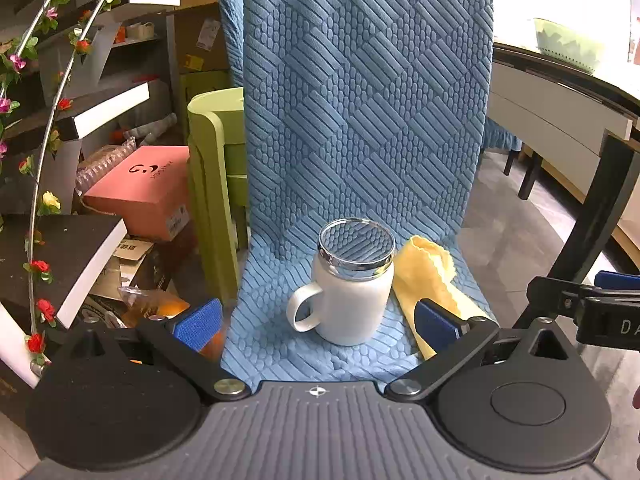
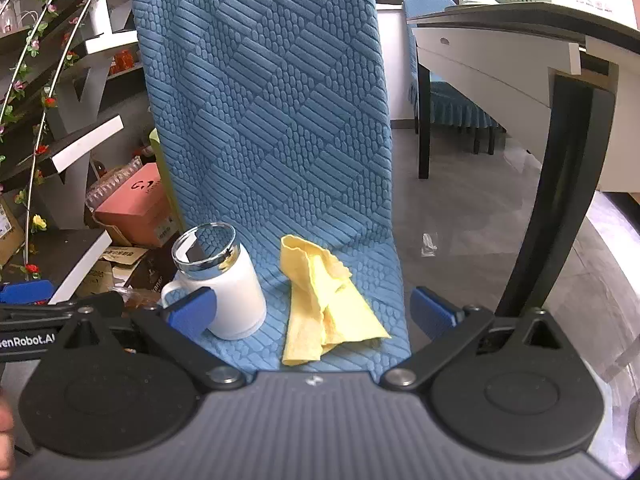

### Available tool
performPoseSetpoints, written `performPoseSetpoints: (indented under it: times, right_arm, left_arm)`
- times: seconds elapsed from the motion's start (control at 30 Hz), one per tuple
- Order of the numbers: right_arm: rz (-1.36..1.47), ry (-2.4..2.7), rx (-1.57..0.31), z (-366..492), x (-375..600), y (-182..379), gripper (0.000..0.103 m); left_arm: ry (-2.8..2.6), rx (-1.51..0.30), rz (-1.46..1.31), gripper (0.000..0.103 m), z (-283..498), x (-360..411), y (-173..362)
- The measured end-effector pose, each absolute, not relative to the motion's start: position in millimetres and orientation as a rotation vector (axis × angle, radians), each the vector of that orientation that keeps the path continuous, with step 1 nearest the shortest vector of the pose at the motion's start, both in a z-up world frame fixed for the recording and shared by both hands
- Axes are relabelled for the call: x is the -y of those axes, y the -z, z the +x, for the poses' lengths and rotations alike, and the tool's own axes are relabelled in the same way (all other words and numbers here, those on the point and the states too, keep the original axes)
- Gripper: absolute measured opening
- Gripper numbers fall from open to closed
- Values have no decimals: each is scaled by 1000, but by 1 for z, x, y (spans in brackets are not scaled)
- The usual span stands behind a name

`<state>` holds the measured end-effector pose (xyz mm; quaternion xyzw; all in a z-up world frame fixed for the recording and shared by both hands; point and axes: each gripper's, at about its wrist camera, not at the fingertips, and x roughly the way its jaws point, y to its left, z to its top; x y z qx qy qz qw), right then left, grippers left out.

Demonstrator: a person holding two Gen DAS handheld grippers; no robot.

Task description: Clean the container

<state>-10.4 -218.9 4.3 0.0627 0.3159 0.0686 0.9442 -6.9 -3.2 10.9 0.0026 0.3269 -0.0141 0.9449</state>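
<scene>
Both tools hang level in front of the seat, pointing straight at it. The left gripper (image 1: 318, 322) has its jaws spread wide with nothing between them, lined up on the white mug (image 1: 348, 294), whose handle points left and whose clear, metal-rimmed lid is on. The right gripper (image 2: 312, 314) is just as wide and empty, aimed at the crumpled yellow cloth (image 2: 324, 304) lying just right of the mug. Both sit on the blue quilted chair (image 1: 360, 100) cover, near the front of the seat. Around it: a staircase (image 1: 80, 248) strung with fake flowers on the left, a pink box (image 1: 140, 196) below, a table (image 2: 520, 40) on the right, grey tile floor.
</scene>
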Motion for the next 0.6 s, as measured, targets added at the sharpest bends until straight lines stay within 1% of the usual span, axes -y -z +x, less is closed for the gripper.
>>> performPoseSetpoints:
  times: [0.6]
  right_arm:
    - [132, -143, -618, -13, 218, -2, 103]
  left_arm:
    - [31, -659, -3, 103, -13, -1, -8]
